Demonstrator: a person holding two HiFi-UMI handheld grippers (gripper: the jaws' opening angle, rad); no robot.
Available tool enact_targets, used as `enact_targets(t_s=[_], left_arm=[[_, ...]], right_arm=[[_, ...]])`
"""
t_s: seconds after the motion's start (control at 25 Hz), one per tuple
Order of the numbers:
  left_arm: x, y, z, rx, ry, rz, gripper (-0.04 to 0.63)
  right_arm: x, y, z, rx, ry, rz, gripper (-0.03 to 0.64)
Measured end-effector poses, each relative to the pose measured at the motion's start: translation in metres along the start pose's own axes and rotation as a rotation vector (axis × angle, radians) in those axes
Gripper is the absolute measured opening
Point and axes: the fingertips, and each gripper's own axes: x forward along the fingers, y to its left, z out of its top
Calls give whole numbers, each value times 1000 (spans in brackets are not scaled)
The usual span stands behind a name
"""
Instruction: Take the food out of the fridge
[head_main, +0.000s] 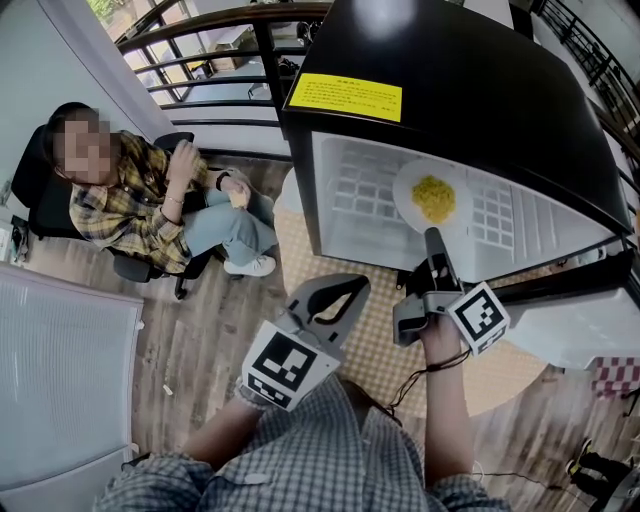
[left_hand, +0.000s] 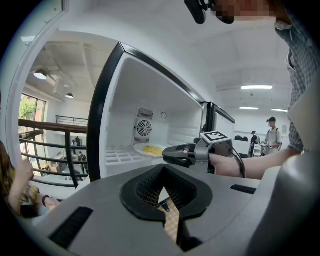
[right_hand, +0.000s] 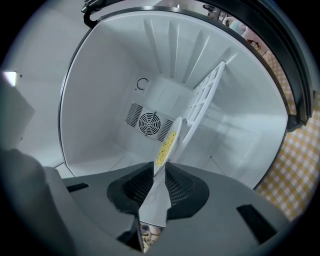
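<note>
A small black fridge (head_main: 450, 90) stands open. On its white wire shelf (head_main: 355, 190) lies a white plate (head_main: 415, 185) of yellow food (head_main: 434, 198). My right gripper (head_main: 432, 240) reaches into the fridge opening and is shut on the plate's near rim. In the right gripper view the plate (right_hand: 170, 145) shows edge-on, running between the jaws of the right gripper (right_hand: 156, 187), beside the shelf (right_hand: 202, 102). My left gripper (head_main: 340, 300) hangs in front of the fridge, shut and holding nothing. The left gripper view shows its closed jaws (left_hand: 165, 202), the plate (left_hand: 150, 149) and the right gripper (left_hand: 172, 155).
A person (head_main: 150, 195) sits on a chair left of the fridge. A white appliance (head_main: 60, 390) stands at lower left. The fridge door (head_main: 580, 330) hangs open at right. A checked mat (head_main: 380, 335) lies under the fridge. A railing (head_main: 200, 60) runs behind.
</note>
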Motion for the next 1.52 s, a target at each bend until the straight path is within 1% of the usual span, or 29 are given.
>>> enact_targets(t_s=[0.12,0.2,0.24,0.36,0.48,0.56,0.76,0.84,1.0,1.16,1.32,1.4,1.52], left_arm=[[2,7,-3,-23,3,53,6],[4,13,-6,-56,10,86,6],[6,14,-8,-79,17,89,6],[17,12,-16,-151,42,43,6],[28,12,-20,-213,46,3,6],[34,14,-20,-258,41,-11,6],[54,19,-20,-411,14,-59,6],[61,24,-18,-477,-4,-71,6],[72,31,-13,-646,-67,-101,6],[79,35,-9,-741,-110,-122,9],[85,37,-2,-880,-161,-180,77],[88,39,0,-921,-172,-187,95],[93,40,0,-937,-168,-179,98]], right_arm=[[0,0,0,16,-4,2,63],[0,0,0,20,-1,5,61],[0,2,-1,21,3,10,60],[-3,6,-5,12,26,35,57],[-6,9,-8,2,38,50,57],[-8,11,-10,1,43,55,55],[-16,10,-12,8,56,53,52],[-18,10,-13,7,60,54,51],[-21,11,-15,24,62,55,51],[-22,10,-15,24,62,56,51],[-23,12,-17,25,70,68,50],[-25,12,-18,14,78,65,49],[-26,13,-18,-3,89,68,49]])
